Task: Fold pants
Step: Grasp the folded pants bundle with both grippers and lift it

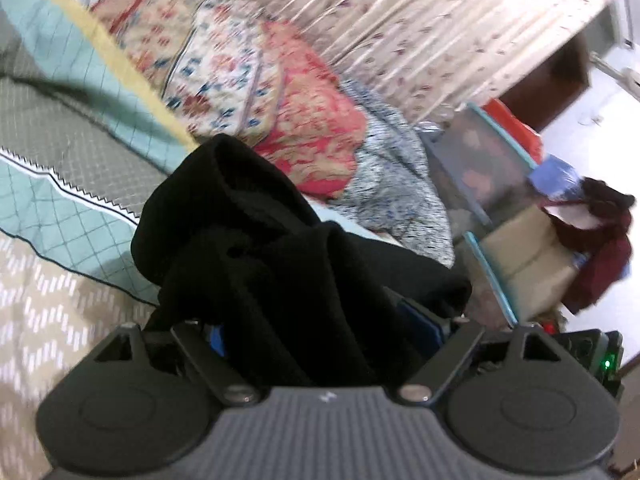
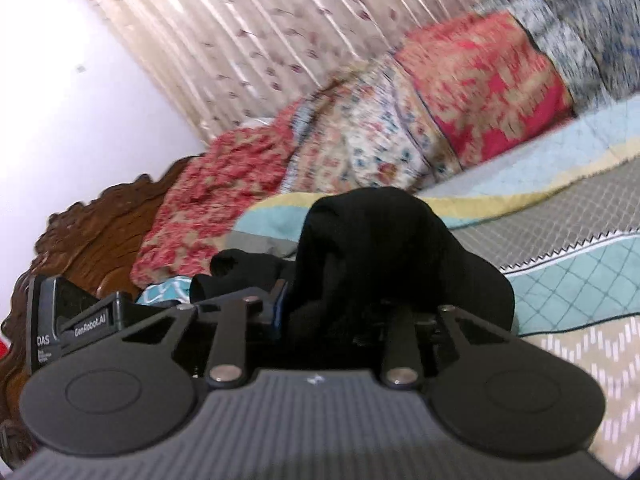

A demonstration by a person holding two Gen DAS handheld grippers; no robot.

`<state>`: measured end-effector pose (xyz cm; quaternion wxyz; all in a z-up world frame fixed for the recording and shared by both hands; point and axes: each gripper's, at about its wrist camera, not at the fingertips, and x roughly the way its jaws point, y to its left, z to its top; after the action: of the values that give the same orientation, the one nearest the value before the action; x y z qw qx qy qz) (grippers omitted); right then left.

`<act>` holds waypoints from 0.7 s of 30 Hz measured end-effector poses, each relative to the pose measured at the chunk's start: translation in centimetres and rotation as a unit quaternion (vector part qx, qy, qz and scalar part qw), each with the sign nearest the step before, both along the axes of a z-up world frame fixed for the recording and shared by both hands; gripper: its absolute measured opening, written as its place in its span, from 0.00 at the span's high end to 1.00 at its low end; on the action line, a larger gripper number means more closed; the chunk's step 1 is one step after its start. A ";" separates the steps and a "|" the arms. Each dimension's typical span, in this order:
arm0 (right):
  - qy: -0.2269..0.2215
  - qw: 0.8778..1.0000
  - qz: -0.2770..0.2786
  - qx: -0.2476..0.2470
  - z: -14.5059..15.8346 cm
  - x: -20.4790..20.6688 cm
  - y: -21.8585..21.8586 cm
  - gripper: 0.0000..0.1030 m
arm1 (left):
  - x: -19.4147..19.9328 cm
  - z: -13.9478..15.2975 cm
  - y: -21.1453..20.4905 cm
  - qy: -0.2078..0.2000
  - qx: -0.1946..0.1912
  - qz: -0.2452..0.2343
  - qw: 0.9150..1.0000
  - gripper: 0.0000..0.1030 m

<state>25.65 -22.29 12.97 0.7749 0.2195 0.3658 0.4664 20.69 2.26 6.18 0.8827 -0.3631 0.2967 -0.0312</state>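
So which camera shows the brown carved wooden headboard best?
The right wrist view: the brown carved wooden headboard fills its left side, behind the red flowery quilt. The left wrist view shows none of it, only bedding, curtain and boxes.

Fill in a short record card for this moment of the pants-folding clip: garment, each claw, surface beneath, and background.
garment: black pants, bunched up and lifted off the bed
left claw: closed on a thick bunch of the black fabric
right claw: closed on black fabric, which mounds over its fingers
surface beneath: bed with a patterned quilt in teal, grey and beige
background: red floral bedding piled along a floral curtain; carved wooden headboard at the right wrist view's left
image quality: motion blur in both views
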 end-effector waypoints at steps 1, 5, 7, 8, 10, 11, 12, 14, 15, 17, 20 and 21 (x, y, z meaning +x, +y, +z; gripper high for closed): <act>0.009 1.000 -0.002 -0.007 -0.5 1.0 0.5 0.68 | 0.7 -0.7 0.5 0.010 -0.004 0.006 1.000 0.19; -0.017 1.000 0.002 -0.001 -0.6 1.1 0.7 0.83 | 2.0 -0.7 0.9 -0.021 -0.012 0.010 1.000 0.20; -0.054 0.998 0.016 -0.005 0.3 1.2 1.8 0.83 | 2.7 1.1 0.5 -0.046 0.002 -0.009 0.999 0.20; -0.072 0.997 0.018 -0.018 0.7 1.3 2.5 0.83 | 3.1 1.8 0.2 -0.048 0.016 -0.006 0.999 0.19; -0.083 0.996 0.010 -0.035 1.1 2.0 3.1 0.80 | 3.7 2.4 0.0 -0.034 0.042 0.002 0.999 0.13; -0.078 0.996 0.001 -0.038 1.0 2.3 2.8 0.79 | 3.7 2.4 0.4 -0.030 0.043 0.010 0.999 0.12; -0.069 0.997 -0.013 -0.033 0.7 2.6 2.1 0.71 | 3.6 2.1 1.0 -0.027 0.041 0.023 0.999 0.11; -0.057 0.998 -0.039 -0.004 -0.2 2.7 0.1 0.46 | 2.8 0.9 3.2 -0.028 0.021 0.056 0.998 0.03; -0.054 0.997 -0.057 0.006 -0.8 2.7 -0.9 0.32 | 2.1 0.1 4.3 -0.026 0.013 0.083 0.996 0.01; -0.055 0.995 -0.082 -0.003 -2.1 2.7 -2.0 0.28 | 1.1 -1.3 6.4 -0.016 -0.001 0.136 0.991 0.00; -0.024 0.994 -0.094 -0.044 -4.5 4.2 -1.3 0.27 | 0.4 -3.5 9.1 0.004 -0.055 0.173 0.983 0.00; -0.021 0.994 -0.092 -0.047 -4.9 4.6 -0.8 0.27 | 0.1 -4.0 9.5 0.006 -0.066 0.181 0.981 0.00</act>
<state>30.21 -23.06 8.06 0.8315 0.2057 0.3493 0.3798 20.84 11.79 2.19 0.8460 -0.4686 0.2283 0.1117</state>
